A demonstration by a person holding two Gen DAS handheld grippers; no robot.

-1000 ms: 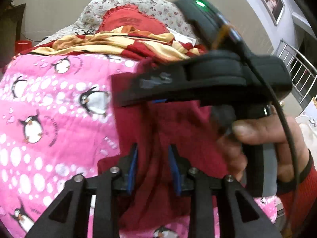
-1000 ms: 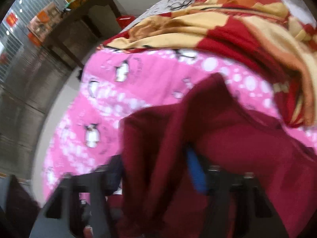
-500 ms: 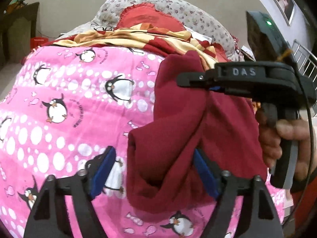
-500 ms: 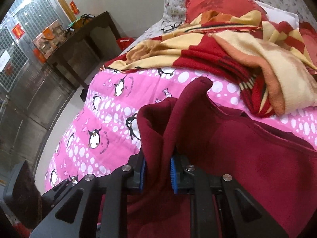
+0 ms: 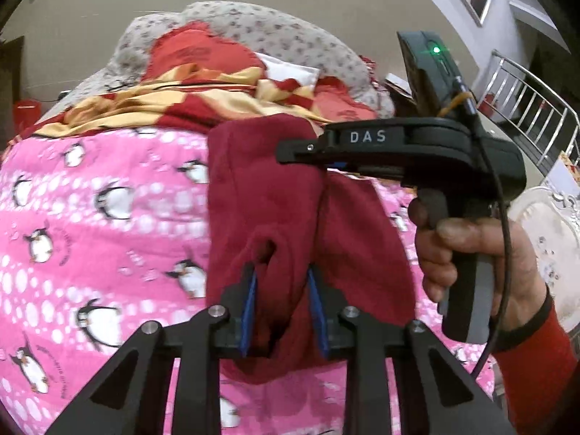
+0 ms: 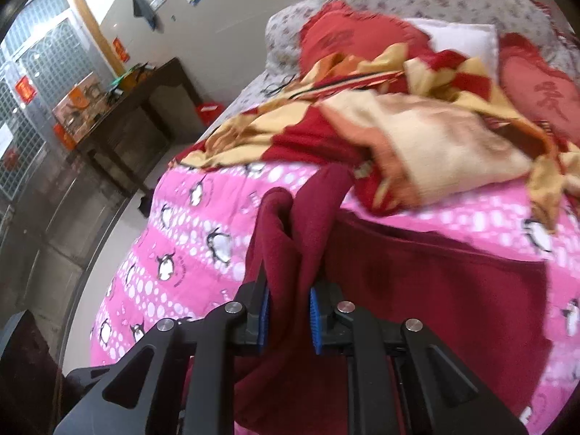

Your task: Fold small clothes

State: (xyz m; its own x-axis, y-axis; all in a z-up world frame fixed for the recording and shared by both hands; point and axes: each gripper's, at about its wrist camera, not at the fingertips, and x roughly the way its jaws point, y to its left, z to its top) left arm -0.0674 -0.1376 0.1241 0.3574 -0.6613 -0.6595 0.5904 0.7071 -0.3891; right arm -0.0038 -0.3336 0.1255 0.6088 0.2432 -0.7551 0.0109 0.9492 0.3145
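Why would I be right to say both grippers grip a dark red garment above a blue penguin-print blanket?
One detail is wrong: the penguin-print blanket is pink, not blue, as the left wrist view shows. Both the left gripper and the right gripper do grip the dark red garment, closing on it.

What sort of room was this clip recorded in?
Most likely a home bedroom: a bed under a pink penguin-print quilt, grey floral pillows at its head, and a dark wooden side table by the wall.

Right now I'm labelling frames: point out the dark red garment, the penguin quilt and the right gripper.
dark red garment [image 5: 261, 195], left wrist view, upper panel.
penguin quilt [image 6: 188, 246], right wrist view, bare pink stretch.
right gripper [image 6: 288, 311], right wrist view, between its fingertips.
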